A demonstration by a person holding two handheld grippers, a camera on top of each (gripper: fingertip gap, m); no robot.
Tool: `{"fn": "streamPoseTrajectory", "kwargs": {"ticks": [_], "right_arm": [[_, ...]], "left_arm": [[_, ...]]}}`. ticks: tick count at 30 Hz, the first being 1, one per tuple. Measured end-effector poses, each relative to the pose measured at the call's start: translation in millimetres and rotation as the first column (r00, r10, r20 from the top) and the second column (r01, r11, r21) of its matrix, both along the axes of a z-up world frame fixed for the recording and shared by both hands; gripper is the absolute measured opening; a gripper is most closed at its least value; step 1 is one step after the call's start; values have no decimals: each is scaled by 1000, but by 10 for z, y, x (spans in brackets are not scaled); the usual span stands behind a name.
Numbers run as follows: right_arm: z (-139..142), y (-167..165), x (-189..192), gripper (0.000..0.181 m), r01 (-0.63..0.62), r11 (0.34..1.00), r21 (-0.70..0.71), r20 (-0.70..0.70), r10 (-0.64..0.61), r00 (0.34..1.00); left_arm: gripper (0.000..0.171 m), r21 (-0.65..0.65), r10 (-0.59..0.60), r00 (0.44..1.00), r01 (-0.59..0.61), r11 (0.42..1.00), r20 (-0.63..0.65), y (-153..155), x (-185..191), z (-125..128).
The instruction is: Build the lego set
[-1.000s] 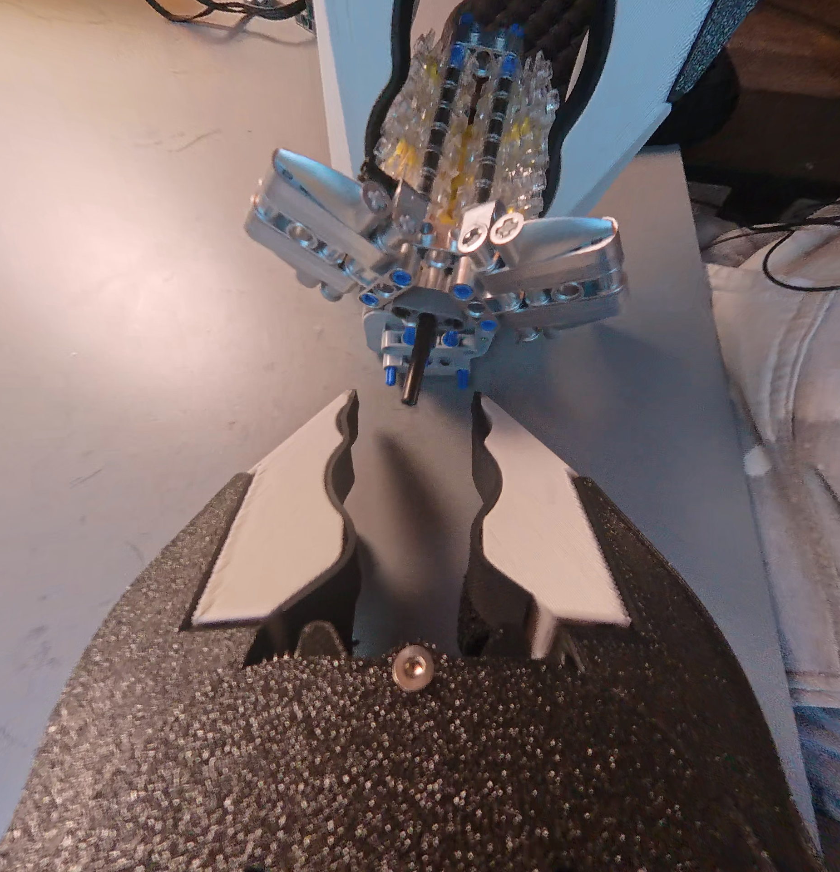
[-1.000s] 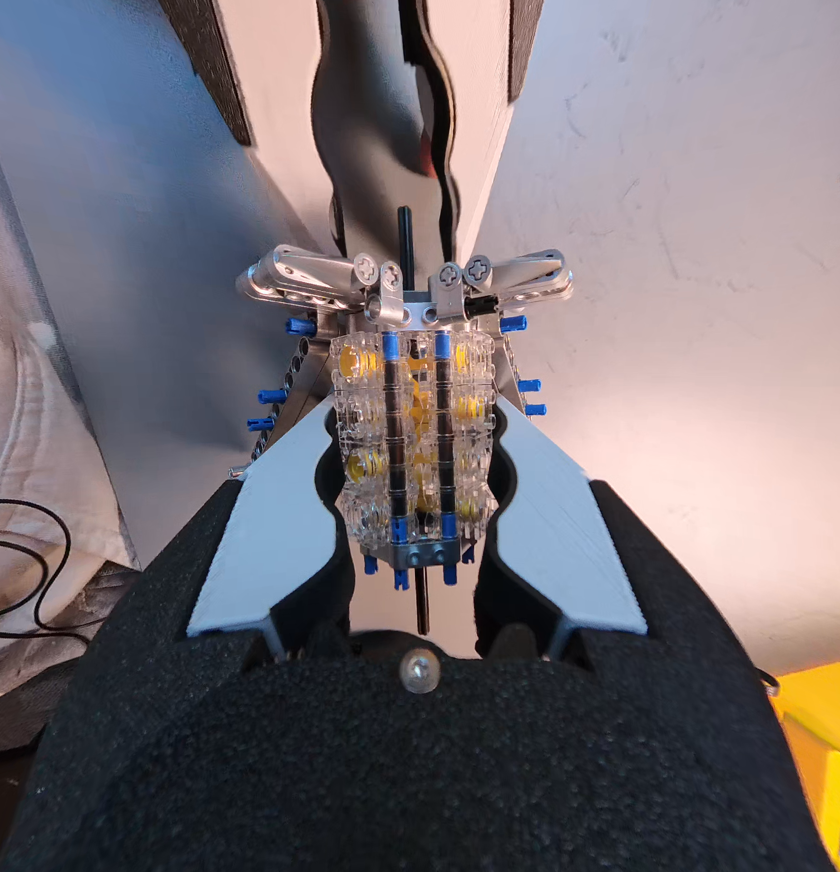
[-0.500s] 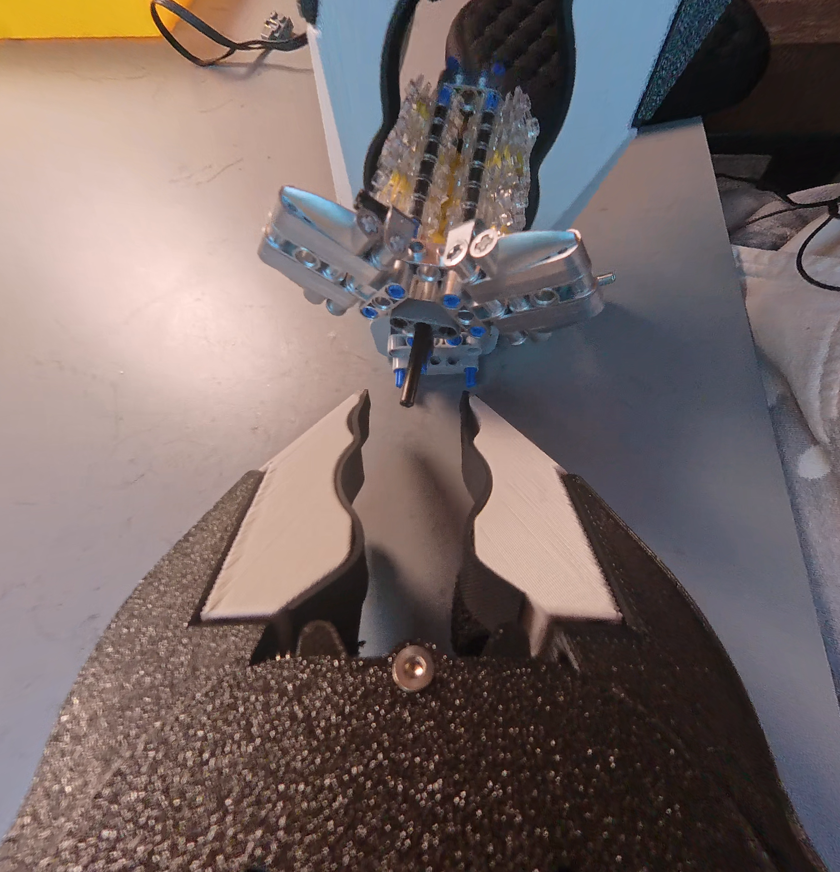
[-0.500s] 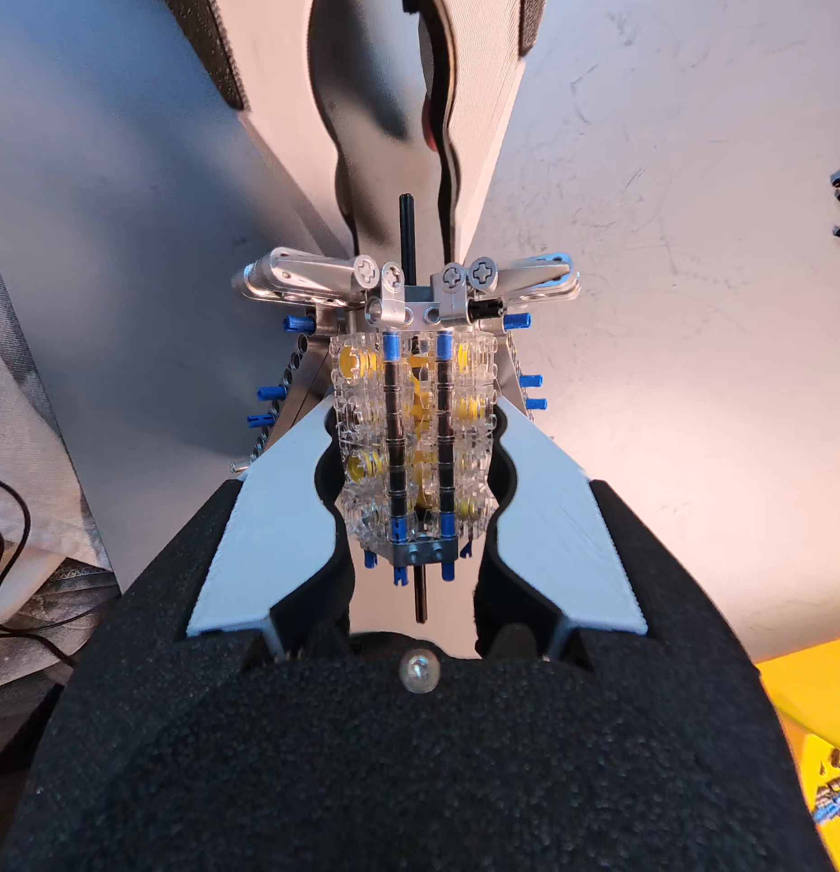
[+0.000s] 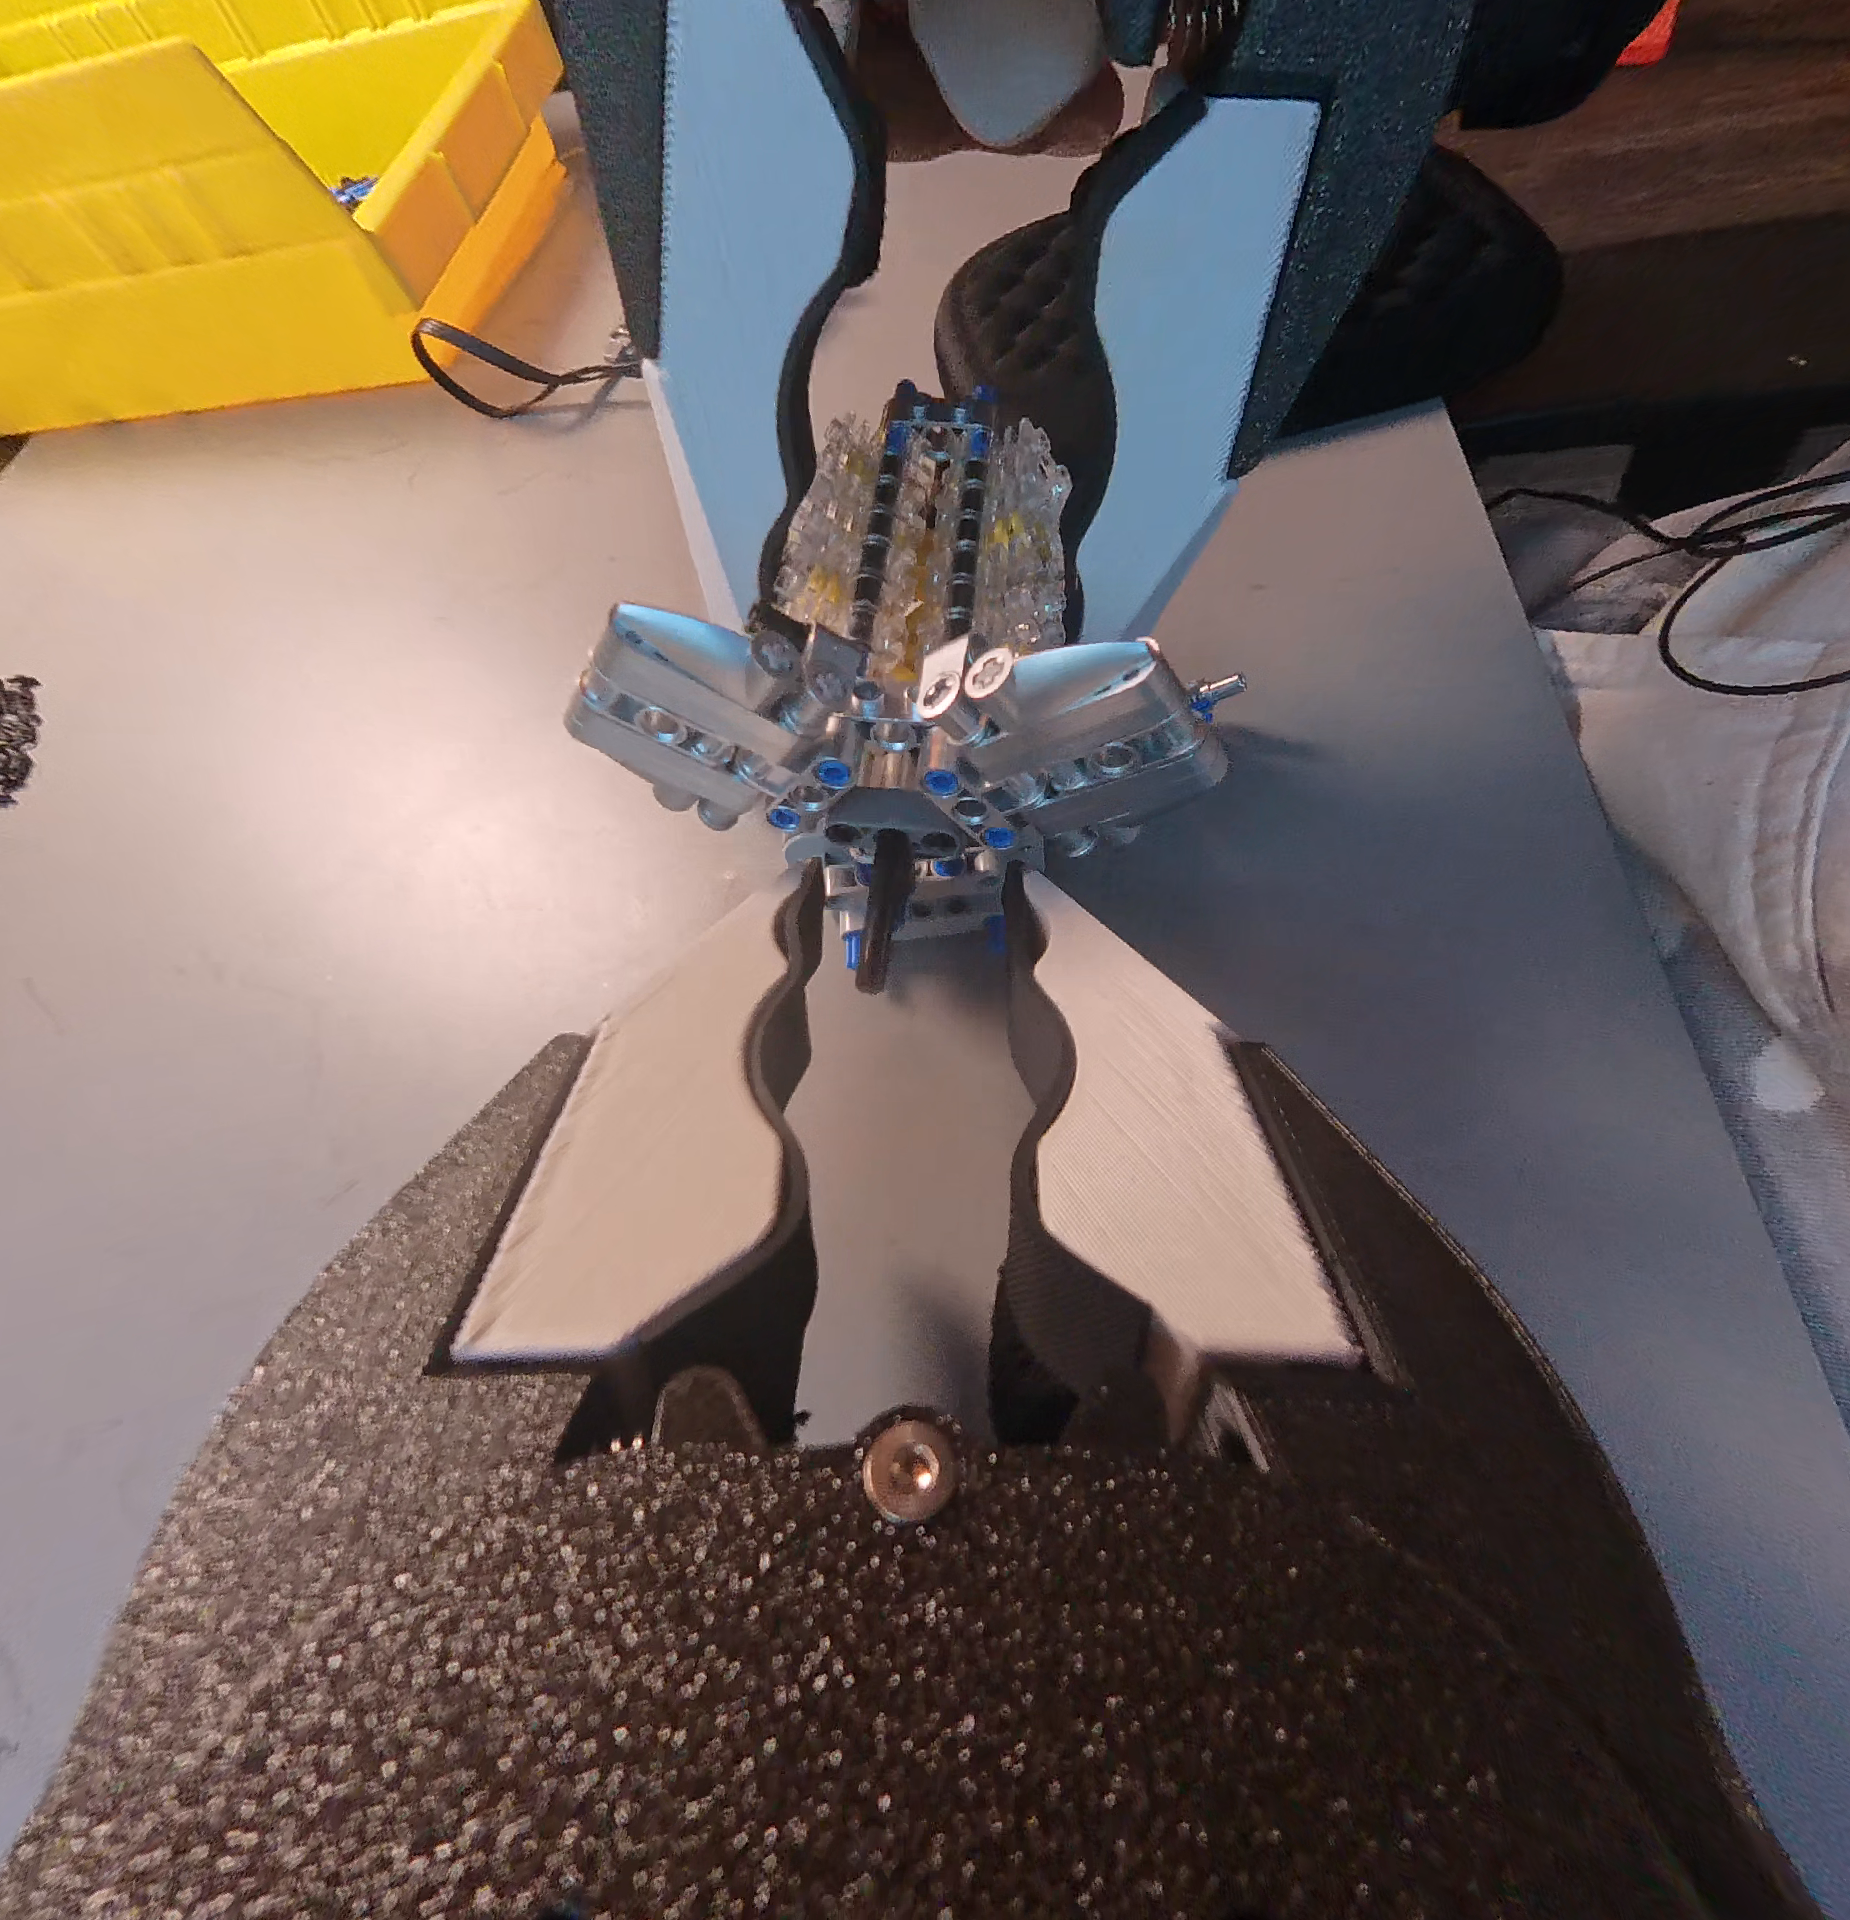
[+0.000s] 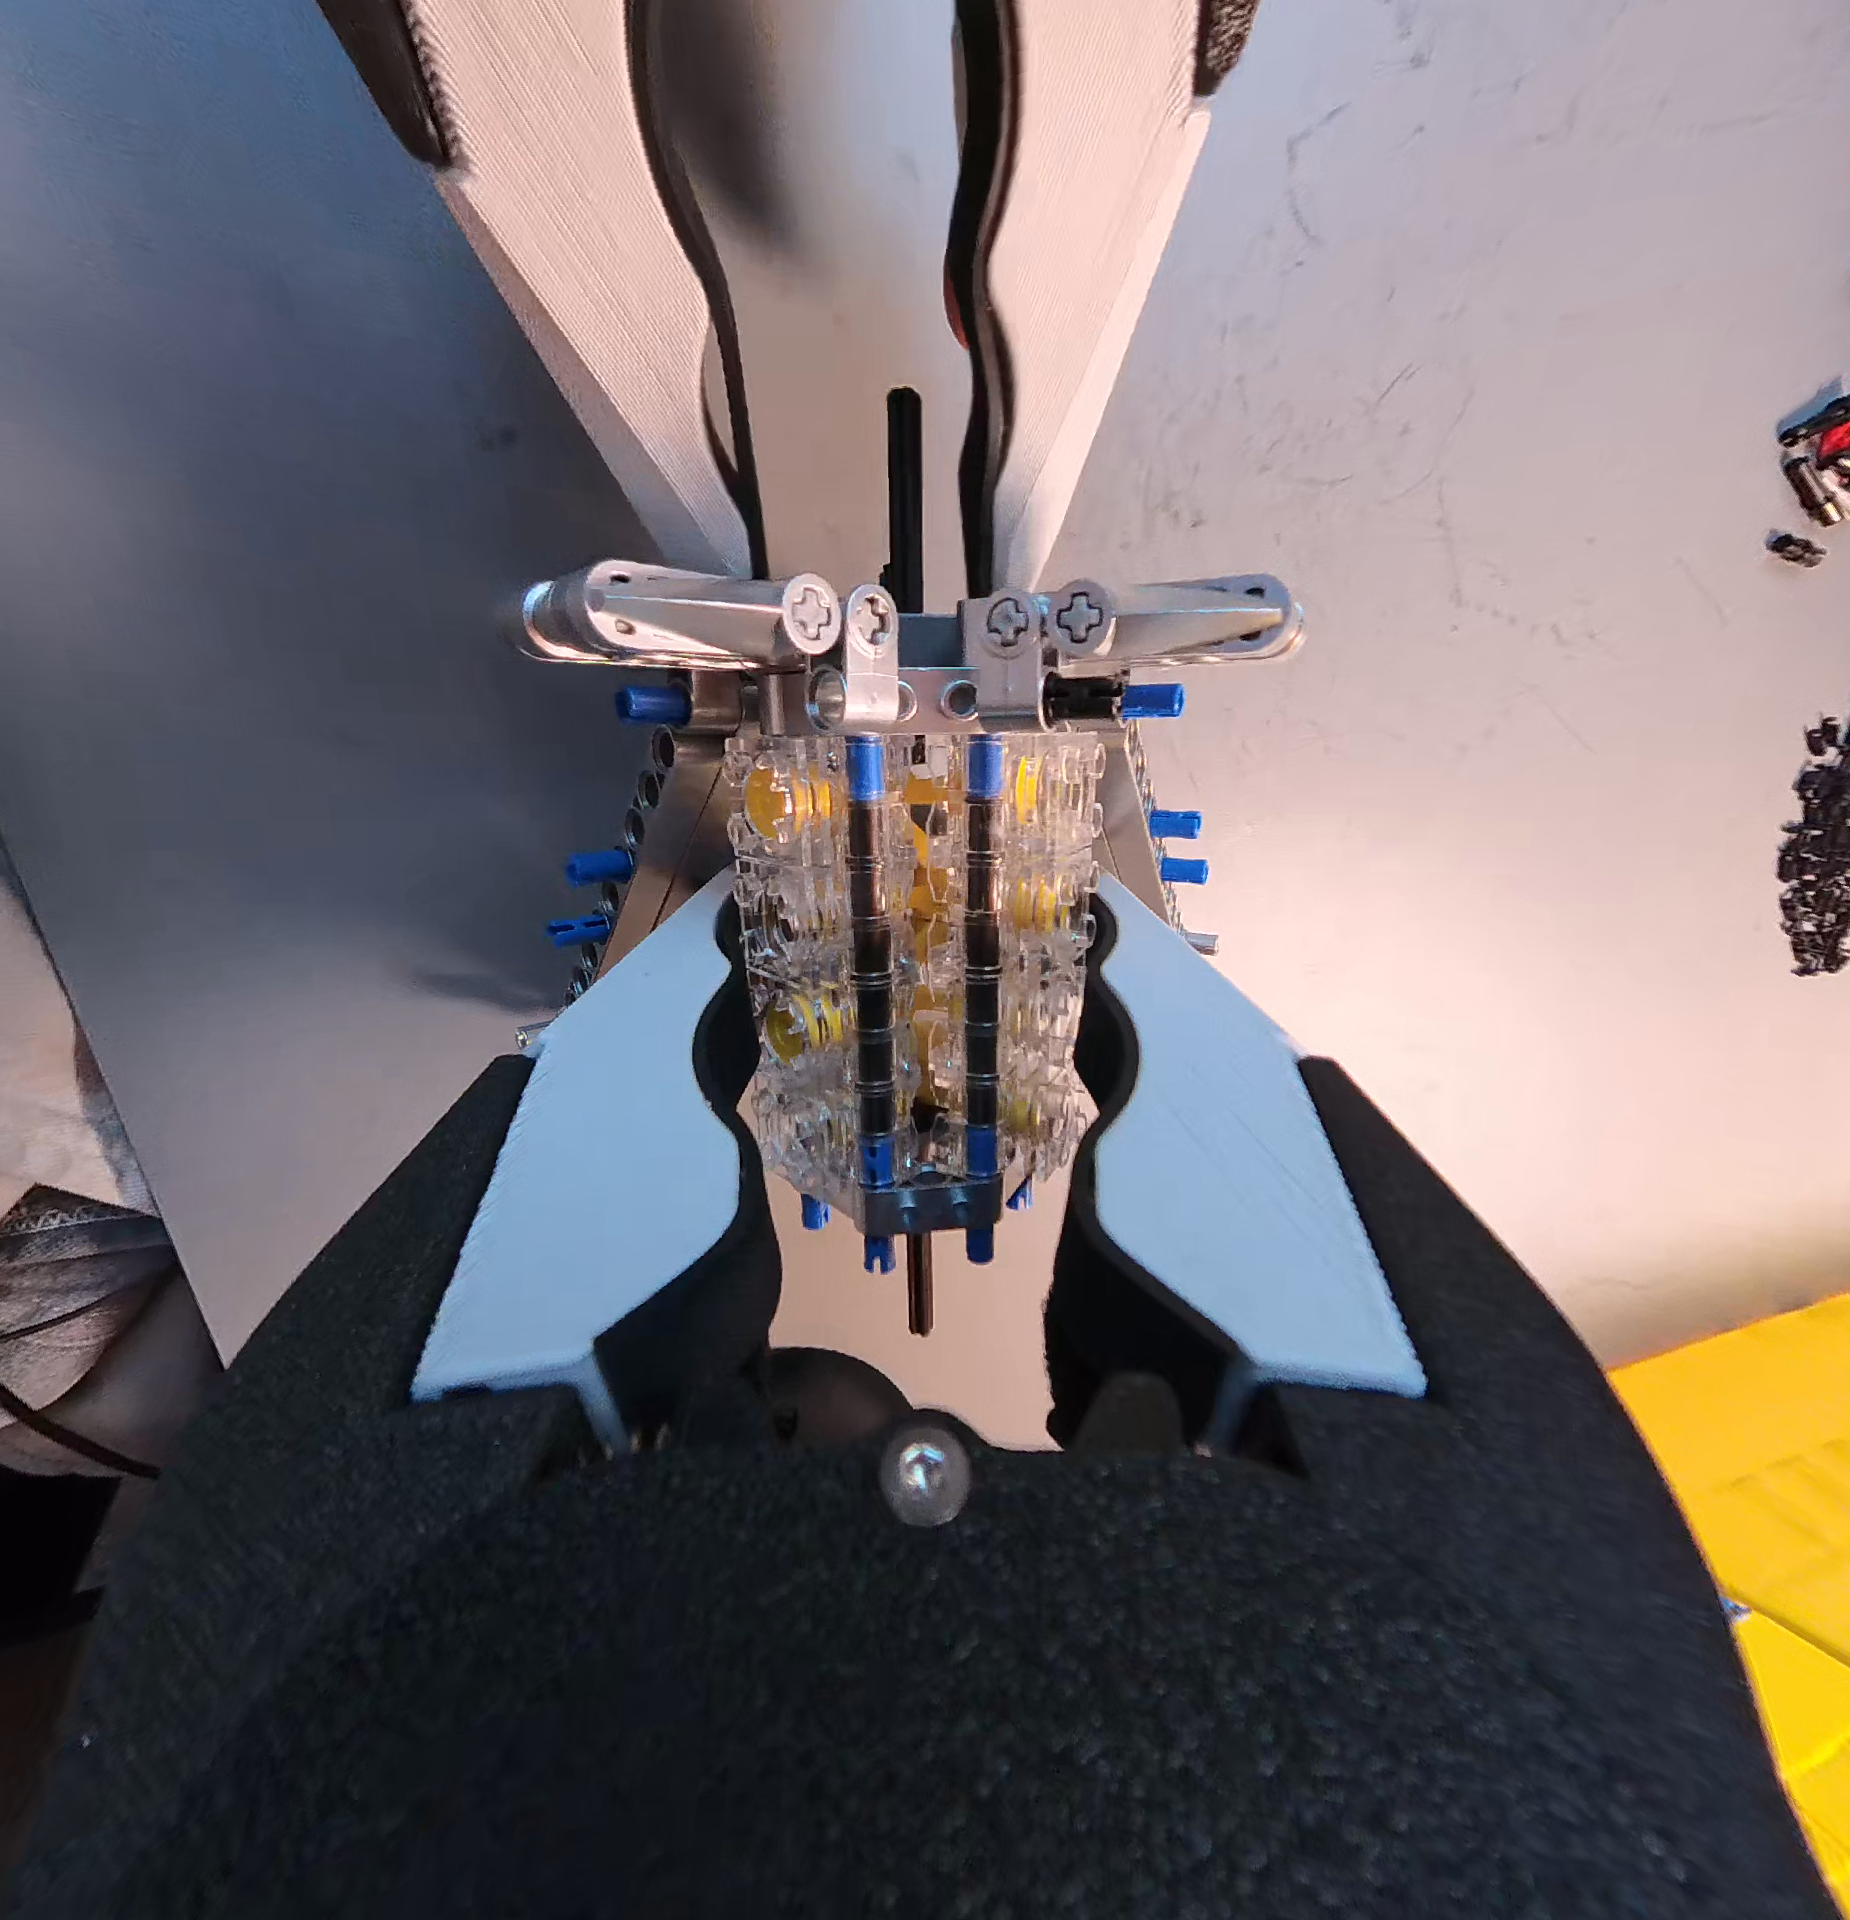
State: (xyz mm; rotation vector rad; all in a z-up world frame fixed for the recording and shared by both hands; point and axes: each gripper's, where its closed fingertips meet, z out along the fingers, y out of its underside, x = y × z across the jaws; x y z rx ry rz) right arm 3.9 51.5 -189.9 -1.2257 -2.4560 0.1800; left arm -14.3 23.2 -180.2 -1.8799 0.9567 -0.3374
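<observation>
The right claw [image 6: 916,1023] pinches the clear-and-grey brick model [image 6: 916,935] above the desk [image 6: 1420,520], its black axle [image 5: 885,914] pointing lengthwise into the spread, empty left claw [image 5: 905,935] facing it

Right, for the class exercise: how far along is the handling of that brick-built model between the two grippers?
Done: the right gripper is shut on the clear-and-yellow middle of the brick-built model.

In hand: the left gripper is open. Its fingers sit either side of the model's end, where the black axle sticks out. Whether they touch is unclear.

Left: the left gripper has not closed on anything.
</observation>
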Motion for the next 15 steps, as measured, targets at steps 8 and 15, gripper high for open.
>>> {"fn": "streamPoseTrajectory", "kwargs": {"ticks": [8, 15], "right_arm": [[-6, 30, 9, 59, -14, 1000, 4, 18, 13, 1000], [-22, 109, -17, 59, -124, 992, 8, 78, 123, 989]], "left_arm": [[19, 15, 40, 998, -39, 999, -38, 71, 31, -45], [17, 8, 67, 996, -67, 998, -52, 103, -18, -61]]}}
